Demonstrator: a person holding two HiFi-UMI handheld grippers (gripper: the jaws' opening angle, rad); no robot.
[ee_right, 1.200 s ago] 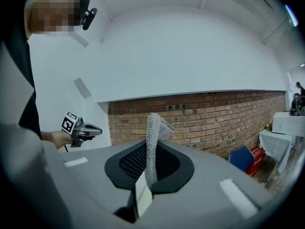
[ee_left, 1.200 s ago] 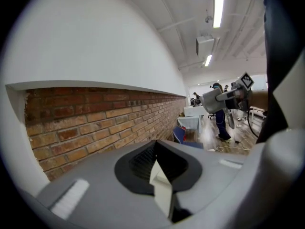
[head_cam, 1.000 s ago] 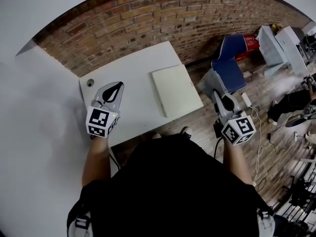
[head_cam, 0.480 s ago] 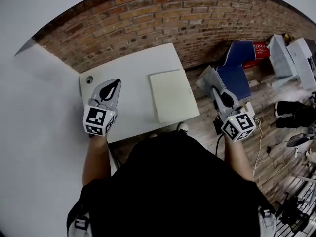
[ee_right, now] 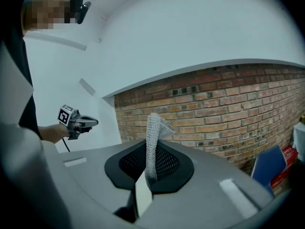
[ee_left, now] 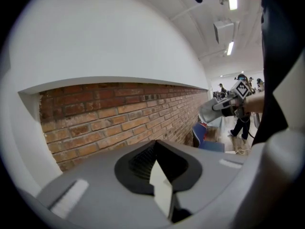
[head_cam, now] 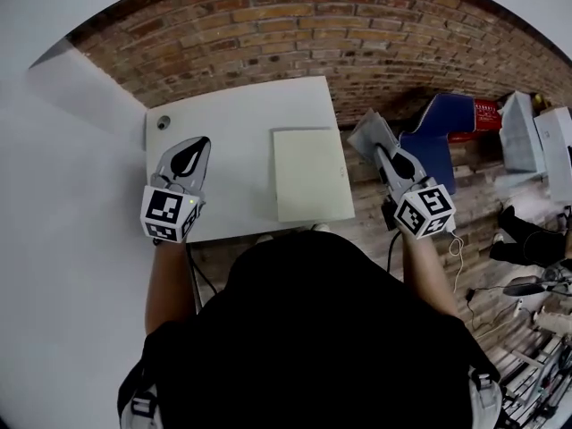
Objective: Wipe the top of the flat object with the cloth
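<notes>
White table (head_cam: 232,123): cream flat panel (head_cam: 310,174); right tongs (ee_right: 149,173) pinch grey cloth (ee_right: 153,137).

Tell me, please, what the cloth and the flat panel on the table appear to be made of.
The cloth looks like a grey knitted or waffle-weave textile: its surface shows a fine mesh and its top folds over. The flat panel seems rigid, cream and matte, with straight edges and no glare; plastic or painted board, I cannot tell which.

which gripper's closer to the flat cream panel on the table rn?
Right. The right gripper, holding the cloth, hangs just off the right edge of the flat panel; the left gripper is over the left side of the table.
</notes>
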